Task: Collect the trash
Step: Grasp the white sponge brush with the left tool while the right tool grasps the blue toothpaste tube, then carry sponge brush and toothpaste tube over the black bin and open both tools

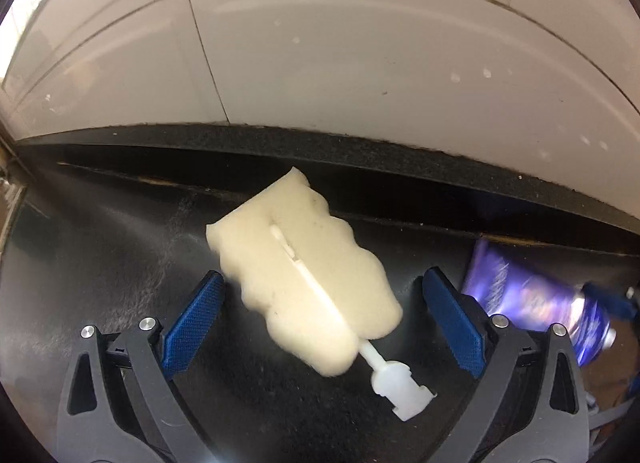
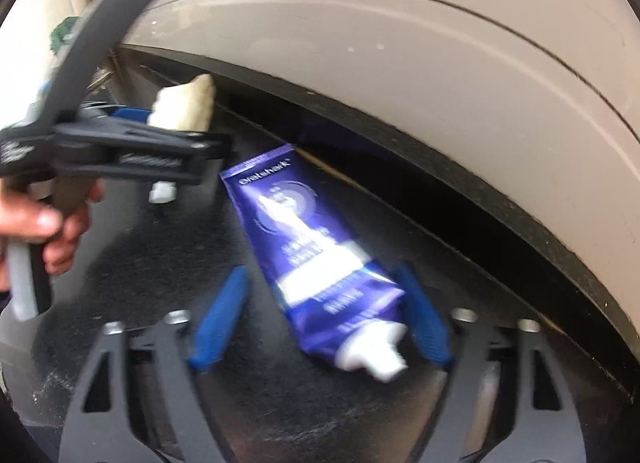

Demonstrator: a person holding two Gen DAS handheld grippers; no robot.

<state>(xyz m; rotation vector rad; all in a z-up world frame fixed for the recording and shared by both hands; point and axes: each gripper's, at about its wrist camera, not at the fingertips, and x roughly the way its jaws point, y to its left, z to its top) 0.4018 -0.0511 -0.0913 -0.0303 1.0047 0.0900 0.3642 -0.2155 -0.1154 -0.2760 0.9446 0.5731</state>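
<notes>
Sponge head [image 1: 304, 263] and purple tube [image 2: 316, 263] lie on black counter [image 1: 120, 243].

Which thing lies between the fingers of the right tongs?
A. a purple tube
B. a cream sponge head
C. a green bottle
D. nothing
A: in the right wrist view the purple tube lies on the black surface between the blue fingers of the right tongs; the sponge head is at the left tongs.
</notes>
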